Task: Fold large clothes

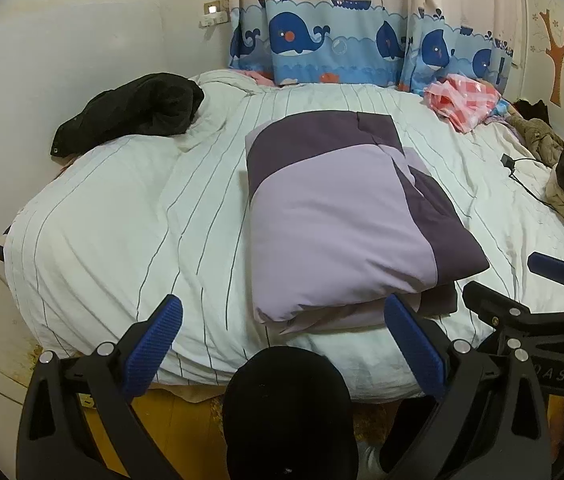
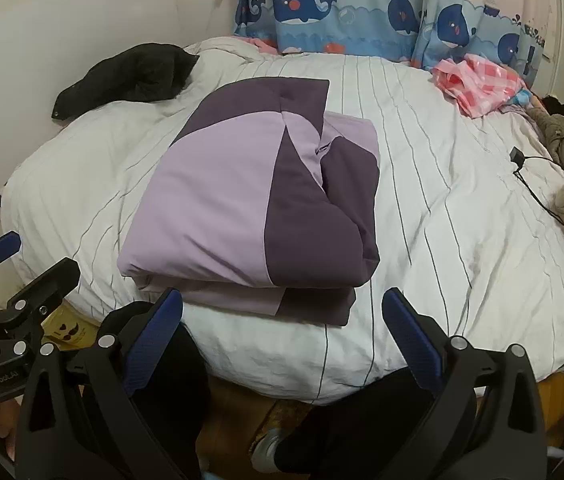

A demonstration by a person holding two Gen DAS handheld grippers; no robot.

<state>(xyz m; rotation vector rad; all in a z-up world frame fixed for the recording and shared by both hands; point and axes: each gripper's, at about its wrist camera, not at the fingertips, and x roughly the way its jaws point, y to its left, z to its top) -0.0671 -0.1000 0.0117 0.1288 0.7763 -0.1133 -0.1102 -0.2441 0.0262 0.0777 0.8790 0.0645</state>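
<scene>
Both tools (image 1: 282, 344) (image 2: 282, 340) wide open — empty.

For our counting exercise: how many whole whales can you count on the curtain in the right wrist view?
3 whole whales: one left, one middle, one right. Partial ones sit at the left edge and far right; folds may hide more.

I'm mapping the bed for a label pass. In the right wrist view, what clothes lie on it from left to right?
Black garment → folded purple garment → pink checked cloth → brown garment, at the right edge.
</scene>
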